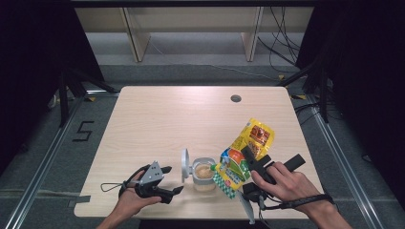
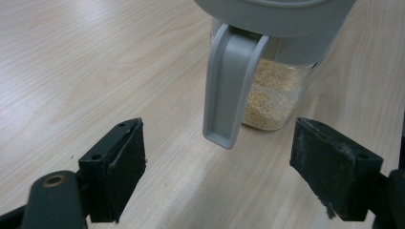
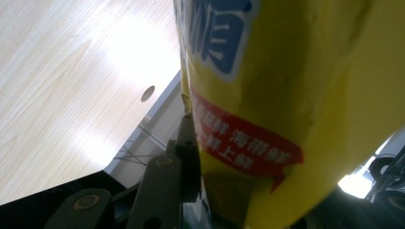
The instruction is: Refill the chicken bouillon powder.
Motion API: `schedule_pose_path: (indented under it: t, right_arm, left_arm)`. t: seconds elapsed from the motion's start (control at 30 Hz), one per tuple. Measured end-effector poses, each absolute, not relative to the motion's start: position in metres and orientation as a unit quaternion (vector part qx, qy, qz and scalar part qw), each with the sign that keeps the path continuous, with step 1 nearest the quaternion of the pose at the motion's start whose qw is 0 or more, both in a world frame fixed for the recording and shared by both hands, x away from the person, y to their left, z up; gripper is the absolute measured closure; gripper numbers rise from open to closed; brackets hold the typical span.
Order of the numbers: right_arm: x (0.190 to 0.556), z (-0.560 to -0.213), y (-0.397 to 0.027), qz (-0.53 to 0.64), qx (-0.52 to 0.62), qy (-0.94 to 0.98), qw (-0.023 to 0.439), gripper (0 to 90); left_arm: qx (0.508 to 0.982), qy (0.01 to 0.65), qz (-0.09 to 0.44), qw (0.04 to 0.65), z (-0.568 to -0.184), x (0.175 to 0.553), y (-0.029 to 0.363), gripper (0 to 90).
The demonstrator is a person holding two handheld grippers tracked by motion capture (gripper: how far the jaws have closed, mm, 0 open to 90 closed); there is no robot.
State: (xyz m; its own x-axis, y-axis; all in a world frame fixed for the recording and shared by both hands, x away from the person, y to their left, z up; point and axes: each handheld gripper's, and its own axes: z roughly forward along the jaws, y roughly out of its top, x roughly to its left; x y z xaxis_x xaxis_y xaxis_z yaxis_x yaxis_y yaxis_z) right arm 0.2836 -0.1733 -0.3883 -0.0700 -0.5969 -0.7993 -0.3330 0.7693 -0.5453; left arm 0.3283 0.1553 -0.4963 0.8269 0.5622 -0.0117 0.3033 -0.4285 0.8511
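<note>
Two grippers worked the pale wooden table [image 1: 157, 119]: my left gripper [image 2: 217, 179] sat open before the clear, grey-lidded plastic jar of beige grains [image 2: 270, 90], while my right gripper [image 1: 253, 160] clamped the tilted yellow snack bag [image 1: 241, 155] over it.

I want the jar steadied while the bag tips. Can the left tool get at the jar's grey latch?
Probably yes. The left tool is open, with the grey latch of the jar straight ahead between its jaws and bare table between them.
</note>
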Motion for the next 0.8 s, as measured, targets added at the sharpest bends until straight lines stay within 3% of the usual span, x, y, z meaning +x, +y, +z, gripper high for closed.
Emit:
schedule_pose_path:
  t: [0.8]
  right_arm:
    - [0.287, -0.399, -0.185, -0.036, -0.261, 0.756, 0.6, 70.3]
  left_arm:
    - [0.833, 0.259, 0.136, 0.469, -0.496, 0.328, 0.156, 18.6]
